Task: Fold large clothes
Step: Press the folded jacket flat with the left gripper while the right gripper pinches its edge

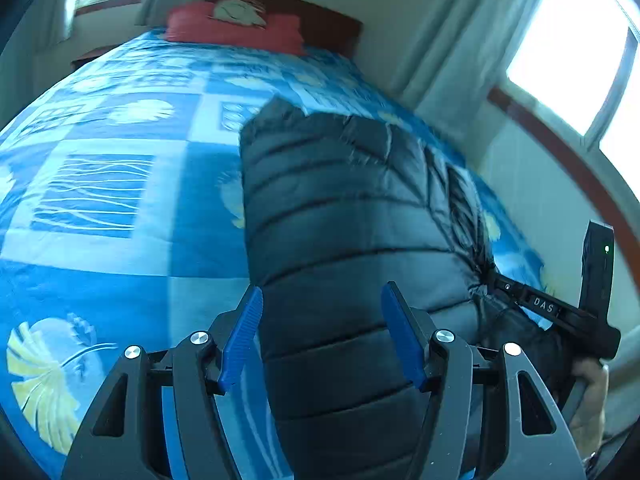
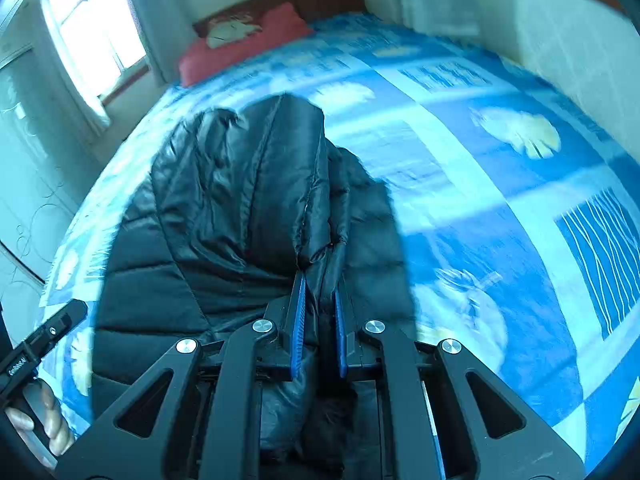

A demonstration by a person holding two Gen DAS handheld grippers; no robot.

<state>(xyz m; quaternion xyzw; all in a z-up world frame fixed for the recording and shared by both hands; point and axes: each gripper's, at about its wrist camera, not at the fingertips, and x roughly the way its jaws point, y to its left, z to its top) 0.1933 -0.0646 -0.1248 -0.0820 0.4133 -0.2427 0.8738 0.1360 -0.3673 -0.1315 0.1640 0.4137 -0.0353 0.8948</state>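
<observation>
A: Black quilted puffer jacket lying on bed under blue patterned bedspread, long side running toward red pillow at dark wooden headboard.
B: Left gripper?
A: Blue-padded jaws spread wide, poised just over jacket's near end, nothing pinched.
B: Right gripper?
A: Clamped on jacket's dark edge, fabric bunched between blue pads.
B: Anything else?
A: Curtained windows on side wall. Motion blur throughout.
</observation>
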